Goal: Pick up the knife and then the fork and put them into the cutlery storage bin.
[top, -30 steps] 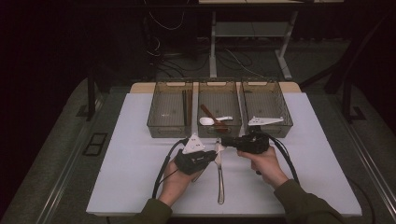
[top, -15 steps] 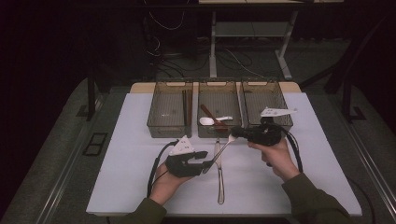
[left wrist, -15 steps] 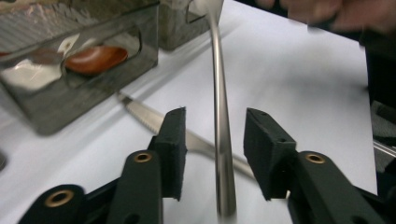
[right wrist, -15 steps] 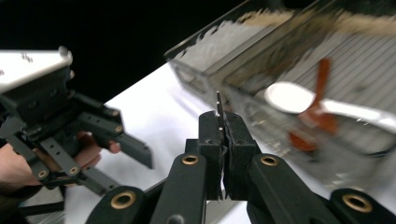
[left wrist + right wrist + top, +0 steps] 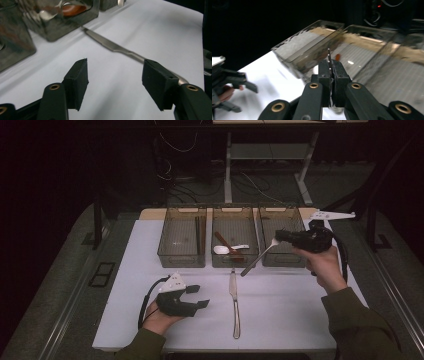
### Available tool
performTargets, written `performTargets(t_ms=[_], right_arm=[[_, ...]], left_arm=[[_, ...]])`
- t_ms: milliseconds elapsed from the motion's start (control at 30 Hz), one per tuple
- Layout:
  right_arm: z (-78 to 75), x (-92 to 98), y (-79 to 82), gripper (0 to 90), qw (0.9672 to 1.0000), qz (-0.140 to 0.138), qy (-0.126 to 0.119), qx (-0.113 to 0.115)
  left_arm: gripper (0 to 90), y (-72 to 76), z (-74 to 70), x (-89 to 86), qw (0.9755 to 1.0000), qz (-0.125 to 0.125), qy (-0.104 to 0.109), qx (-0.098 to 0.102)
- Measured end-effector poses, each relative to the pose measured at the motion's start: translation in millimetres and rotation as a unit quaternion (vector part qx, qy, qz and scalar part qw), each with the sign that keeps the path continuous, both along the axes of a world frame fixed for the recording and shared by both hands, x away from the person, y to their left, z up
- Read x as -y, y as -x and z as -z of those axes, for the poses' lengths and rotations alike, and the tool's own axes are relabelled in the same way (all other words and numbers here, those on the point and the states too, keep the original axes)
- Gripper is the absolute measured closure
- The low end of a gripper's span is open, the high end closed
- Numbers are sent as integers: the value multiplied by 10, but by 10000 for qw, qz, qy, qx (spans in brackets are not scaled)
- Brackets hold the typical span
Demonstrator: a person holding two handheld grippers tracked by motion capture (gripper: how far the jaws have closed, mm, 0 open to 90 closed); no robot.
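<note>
My right gripper [image 5: 276, 238] hangs above the front of the right bin [image 5: 295, 222], shut on a thin metal utensil [image 5: 257, 258] whose free end slants down and left over the table. In the right gripper view the utensil's edge [image 5: 328, 56] sticks up between the closed jaws of the right gripper [image 5: 331, 64]. My left gripper [image 5: 201, 296] rests low at the table's front left; its jaws have just been opening and hold nothing. A table knife [image 5: 234, 302] lies to its right. In the left gripper view the knife [image 5: 112, 46] lies beyond the left gripper [image 5: 116, 71].
Three clear bins stand in a row at the back of the white table [image 5: 300, 305]. The left bin [image 5: 172, 240] holds dark sticks, the middle bin [image 5: 235, 220] a brown spoon and a white spoon [image 5: 222, 249]. Cables trail from both grippers.
The two grippers have parted. The right one rose and moved right toward the right bin with the utensil. The left one drew back to the left and opened its jaws.
</note>
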State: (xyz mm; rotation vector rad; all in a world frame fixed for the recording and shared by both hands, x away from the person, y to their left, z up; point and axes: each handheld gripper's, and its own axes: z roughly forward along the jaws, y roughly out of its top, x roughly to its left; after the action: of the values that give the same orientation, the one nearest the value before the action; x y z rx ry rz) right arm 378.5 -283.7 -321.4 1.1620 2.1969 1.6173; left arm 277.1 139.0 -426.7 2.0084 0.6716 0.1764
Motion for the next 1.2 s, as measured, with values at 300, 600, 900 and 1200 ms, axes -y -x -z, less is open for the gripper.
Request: performTargets(t_ms=[300, 600, 900, 1200], right_arm=[[-213, 365, -191, 870, 9980, 522, 309, 147], [-311, 607, -400, 871, 9933, 972, 605, 153], [-93, 651, -649, 870, 9902, 1095, 851, -192], [188, 556, -843, 870, 9896, 918, 900, -642]], left_arm=[[234, 52, 80, -194, 9996, -220, -147, 21], [98, 49, 136, -204, 9995, -222, -225, -46], [0, 42, 156, -168, 9992, -184, -322, -127], [0, 43, 160, -189, 9992, -177, -325, -141]])
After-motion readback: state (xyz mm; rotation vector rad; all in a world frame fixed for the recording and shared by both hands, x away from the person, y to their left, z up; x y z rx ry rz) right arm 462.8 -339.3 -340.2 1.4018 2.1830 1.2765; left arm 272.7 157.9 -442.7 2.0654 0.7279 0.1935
